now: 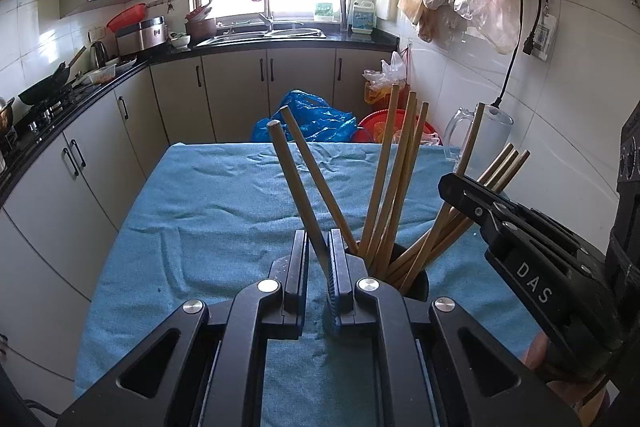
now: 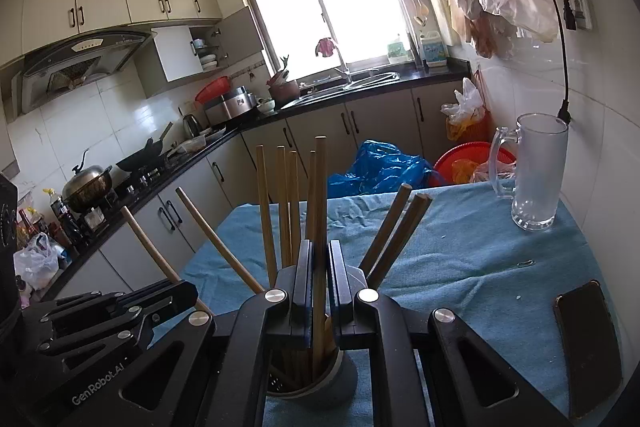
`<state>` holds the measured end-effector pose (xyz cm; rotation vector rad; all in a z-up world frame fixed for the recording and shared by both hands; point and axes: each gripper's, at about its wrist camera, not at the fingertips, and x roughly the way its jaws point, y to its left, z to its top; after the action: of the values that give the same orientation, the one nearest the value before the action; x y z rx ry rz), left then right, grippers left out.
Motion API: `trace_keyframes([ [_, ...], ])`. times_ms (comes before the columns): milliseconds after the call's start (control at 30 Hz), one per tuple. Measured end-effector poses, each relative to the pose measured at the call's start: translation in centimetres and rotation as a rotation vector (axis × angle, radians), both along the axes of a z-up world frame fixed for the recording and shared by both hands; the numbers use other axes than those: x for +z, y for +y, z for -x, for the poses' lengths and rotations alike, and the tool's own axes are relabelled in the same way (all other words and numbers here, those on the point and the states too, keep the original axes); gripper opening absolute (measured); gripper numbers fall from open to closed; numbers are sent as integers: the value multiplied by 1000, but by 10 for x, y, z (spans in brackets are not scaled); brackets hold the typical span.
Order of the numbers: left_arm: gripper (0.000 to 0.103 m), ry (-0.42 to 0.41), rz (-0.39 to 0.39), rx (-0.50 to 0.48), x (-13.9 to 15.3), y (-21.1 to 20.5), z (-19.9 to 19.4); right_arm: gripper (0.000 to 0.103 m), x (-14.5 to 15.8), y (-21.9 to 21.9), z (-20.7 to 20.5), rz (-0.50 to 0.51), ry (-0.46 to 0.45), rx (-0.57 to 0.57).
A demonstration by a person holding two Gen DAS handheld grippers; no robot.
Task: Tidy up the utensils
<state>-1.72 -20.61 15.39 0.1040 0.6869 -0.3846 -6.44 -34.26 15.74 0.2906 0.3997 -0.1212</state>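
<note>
Fanning out of a dark round holder (image 2: pixel 316 375) at table centre, wooden chopsticks (image 1: pixel 394 183) lean everywhere. The left gripper (image 1: pixel 318 267) pinches one round stick (image 1: pixel 296 191); the right gripper (image 2: pixel 319 275) clamps another (image 2: pixel 320 195). Gripper bodies hide the holder's base. At two o'clock an empty frosted glass mug (image 2: pixel 538 171) stands on the wrinkled blue cloth (image 2: pixel 460 267).

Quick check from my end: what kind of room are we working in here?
A home kitchen, by the look of it: a sink under the window, a wok on the gas stove, and a range hood above, with cabinets along the counter.
</note>
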Motion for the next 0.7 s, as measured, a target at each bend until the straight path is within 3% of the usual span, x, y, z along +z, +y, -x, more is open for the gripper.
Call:
trace_keyframes([
  [233,11,-26,-21,1,4,1,3,8,0,1,-6,4,8,3],
  [333,18,-60,-28,5,11,4,11,13,3,2,-5,5,3,-3],
  [433,39,-84,-14,20,21,12,20,27,9,4,-3,14,-14,-6],
  [500,55,-101,2,36,28,21,27,29,16,8,0,21,-28,-9],
  [700,87,-204,20,130,53,53,62,42,40,22,22,31,-80,-25],
])
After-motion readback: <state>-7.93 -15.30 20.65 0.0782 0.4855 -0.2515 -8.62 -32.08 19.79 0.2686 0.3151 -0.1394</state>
